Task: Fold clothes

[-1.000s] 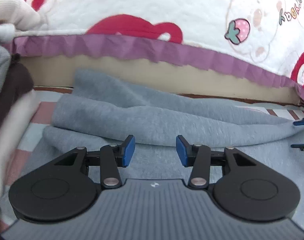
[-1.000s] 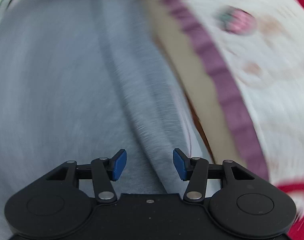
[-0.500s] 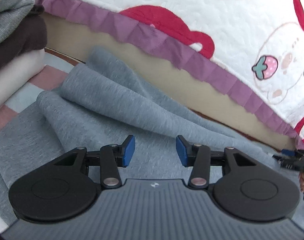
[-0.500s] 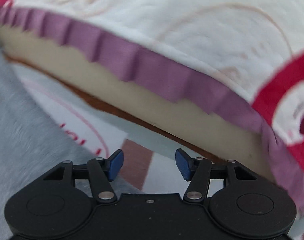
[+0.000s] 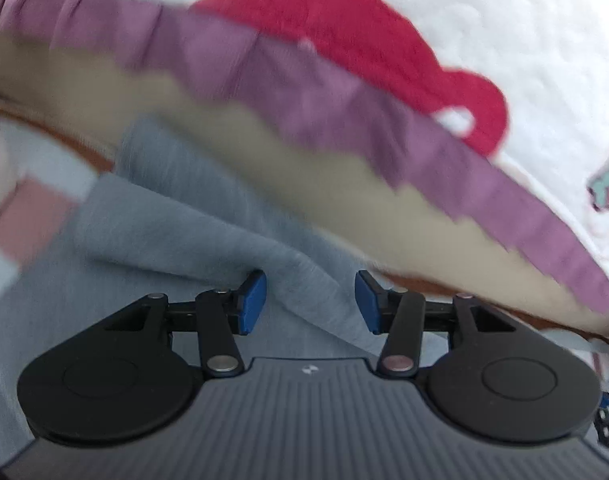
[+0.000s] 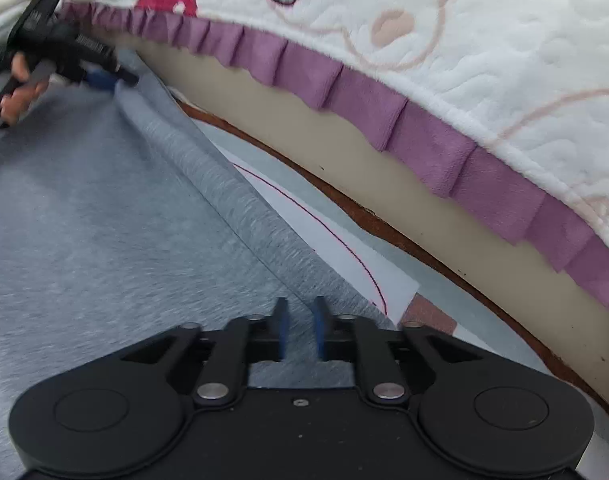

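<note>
Both your tools are at the far edge of the grey garment, beside the bed.

Your right tool has its blue pads closing, with a narrow gap left and the garment's rolled edge lying between them; whether they already pinch the cloth you cannot tell from here. Your left tool has its pads well apart and opening, poised over a ridge of the same cloth with nothing gripped. The grey garment lies spread on a mat printed with pale and pink squares and a thin red line, its long folded edge running along the side nearest the bed. Just beyond it rises the bed's beige base, overhung by a white quilt with a purple ruffle and strawberry prints.
</note>
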